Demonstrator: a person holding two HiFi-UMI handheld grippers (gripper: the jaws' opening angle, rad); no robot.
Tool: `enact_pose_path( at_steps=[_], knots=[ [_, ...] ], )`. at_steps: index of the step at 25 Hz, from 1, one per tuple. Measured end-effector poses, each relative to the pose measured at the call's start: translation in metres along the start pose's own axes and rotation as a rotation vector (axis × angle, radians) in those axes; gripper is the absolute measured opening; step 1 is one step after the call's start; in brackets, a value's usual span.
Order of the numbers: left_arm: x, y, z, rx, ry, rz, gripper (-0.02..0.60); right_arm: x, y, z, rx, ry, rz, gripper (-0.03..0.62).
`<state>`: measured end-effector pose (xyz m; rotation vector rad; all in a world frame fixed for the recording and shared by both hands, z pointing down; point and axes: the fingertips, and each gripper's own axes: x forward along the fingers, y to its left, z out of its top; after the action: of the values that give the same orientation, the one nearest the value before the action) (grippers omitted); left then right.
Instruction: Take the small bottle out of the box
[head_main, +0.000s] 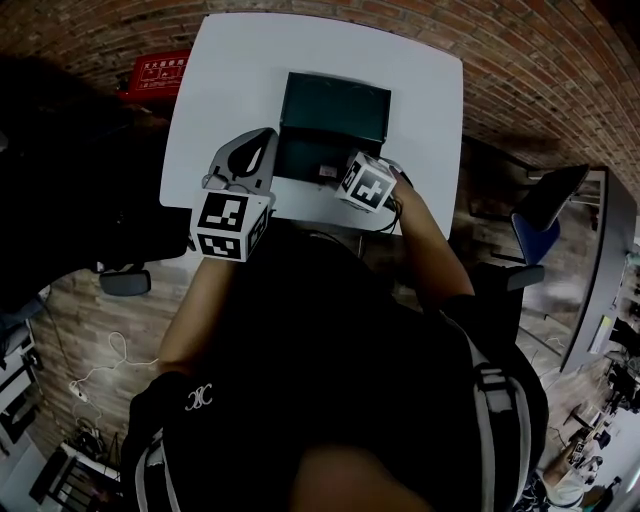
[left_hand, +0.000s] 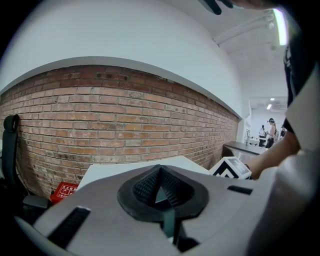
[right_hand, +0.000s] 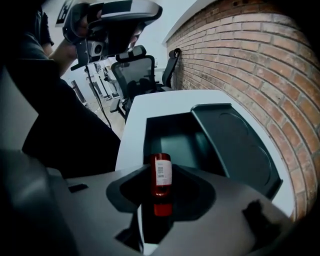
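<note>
Right gripper view is showing the small bottle (right_hand: 162, 186), red with a white label, sitting between the jaws of the right tool (right_hand: 160, 171). Jaws are standing apart, with a dark gap showing on either side of the bottle and the pads not pressing on it. Whether the bottle is standing or lying, this angle is not telling. As far as I can judge it is sitting inside the box (right_hand: 175, 145), close against the wall nearest the person. Head view is giving a pinkish spot at the same place, too small to be sure. Lid (right_hand: 235, 145) is lying open toward the brick side, so nothing is blocking the way up. Box is resting on the white surface (right_hand: 132, 130).

Left tool (left_hand: 160, 172) is being held beside the box, jaws together with nothing between them, pointing toward the brick wall (left_hand: 125, 125). It is taking no part.

Judging the step: right tool is straddling the bottle ahead of the grasp, lift not yet begun. Next move is calling for the jaws closing squarely on the bottle's body, then a straight rise clearing the near wall of the box. Bottle is looking narrow and smooth, so an off-centre pinch is risking a roll or a slip
</note>
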<state>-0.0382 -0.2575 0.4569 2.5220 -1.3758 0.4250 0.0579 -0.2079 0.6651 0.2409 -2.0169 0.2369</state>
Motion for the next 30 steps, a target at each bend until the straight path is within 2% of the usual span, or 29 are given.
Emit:
enact_pose_path(
  at_steps=[3,19,22,27,30],
  knots=[
    [0.001,0.003,0.0,-0.006,-0.003,0.007,0.003,0.004,-0.002,-0.002,-0.006,0.021,0.002,0.126],
    [0.006,0.013,0.002,-0.013,-0.009,0.009,0.003,0.022,-0.005,-0.007,0.018,0.088,0.136,0.152],
    [0.006,0.015,0.0,-0.018,-0.006,0.008,0.003,0.026,-0.007,-0.003,0.033,0.093,0.116,0.166],
    [0.004,0.014,0.003,-0.014,-0.016,0.006,0.003,0.027,-0.013,0.005,0.022,0.101,0.033,0.17],
    [0.002,0.015,0.001,-0.015,-0.015,0.005,0.003,0.029,-0.016,0.006,0.083,0.088,0.01,0.176]
  ],
)
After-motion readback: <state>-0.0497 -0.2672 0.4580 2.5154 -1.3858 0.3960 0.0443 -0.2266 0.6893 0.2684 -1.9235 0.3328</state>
